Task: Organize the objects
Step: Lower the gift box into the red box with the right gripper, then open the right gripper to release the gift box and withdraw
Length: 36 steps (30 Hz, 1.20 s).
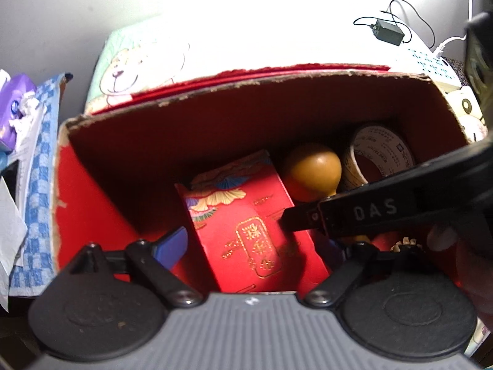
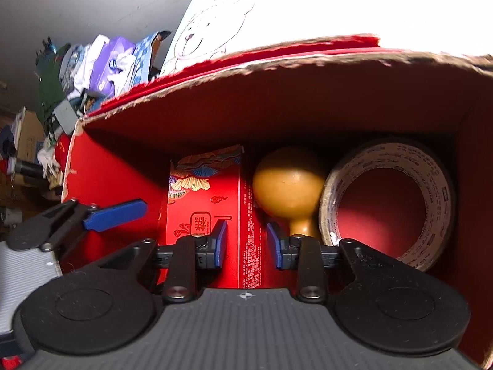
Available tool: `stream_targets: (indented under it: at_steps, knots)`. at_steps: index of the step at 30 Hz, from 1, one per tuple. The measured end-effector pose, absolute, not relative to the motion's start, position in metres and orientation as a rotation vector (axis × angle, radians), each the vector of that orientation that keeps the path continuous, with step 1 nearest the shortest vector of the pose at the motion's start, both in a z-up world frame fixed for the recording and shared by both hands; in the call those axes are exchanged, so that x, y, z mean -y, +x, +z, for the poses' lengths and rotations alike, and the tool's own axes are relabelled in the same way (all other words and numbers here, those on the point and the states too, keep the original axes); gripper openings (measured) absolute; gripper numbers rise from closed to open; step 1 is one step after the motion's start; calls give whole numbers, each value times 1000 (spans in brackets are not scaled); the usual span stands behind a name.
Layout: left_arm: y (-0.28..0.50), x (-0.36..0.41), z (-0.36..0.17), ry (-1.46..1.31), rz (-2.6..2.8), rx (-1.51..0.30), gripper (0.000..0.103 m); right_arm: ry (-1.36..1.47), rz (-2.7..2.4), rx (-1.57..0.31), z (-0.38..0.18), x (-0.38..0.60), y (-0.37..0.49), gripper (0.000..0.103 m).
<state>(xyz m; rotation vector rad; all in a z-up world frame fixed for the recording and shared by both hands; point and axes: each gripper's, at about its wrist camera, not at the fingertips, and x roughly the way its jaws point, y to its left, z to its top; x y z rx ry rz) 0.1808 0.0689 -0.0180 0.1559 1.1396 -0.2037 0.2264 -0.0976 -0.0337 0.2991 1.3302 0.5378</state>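
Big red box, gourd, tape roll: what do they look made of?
Big red box: likely cardboard with red facing; its torn rim shows brown fibrous core.
Gourd: smooth, tan, slightly glossy; could be dried gourd, wood or plastic, cannot tell.
Tape roll: pale printed tape, paper-like and matte, wound in a ring; the core material is not clear.

Between our left gripper's [image 1: 255,243] wide-spread jaws lies the red packet box [image 1: 246,225] in the cardboard box [image 1: 92,185], the right gripper's [image 1: 286,220] tip on it, with the gourd [image 1: 311,172] and tape roll [image 1: 379,157] beyond the right jaw.
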Motion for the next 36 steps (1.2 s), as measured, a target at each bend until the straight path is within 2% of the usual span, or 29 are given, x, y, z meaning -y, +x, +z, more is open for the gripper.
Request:
stream_targets:
  at_steps: [6,14,16,18,26,32,36]
  knots:
    - [169,-75,-5,195,-220,-1089,86,286,568,-1360,-35,82,230,32]
    - [153,-86,7,154,-243,-1030,83,494,665,-1416,-52,65,232,28]
    - [155,-86,6,145,-243,-1033,83,523,681,-1452,-58,62,230,20]
    - [156,-89,5,146,-239,-1039,83,513,659,-1447,-56,64,229,19]
    - [168,-84,-7,156,-233,-1079,83,298,517,-1365,-25,77,214,22]
    - [174,-89,-10,166,-213,-1093,83,391,437,-1334,-26,106,208,23]
    - [180,-89,-17,169,-186,-1113,83,352,451,-1301,-20,99,200,26]
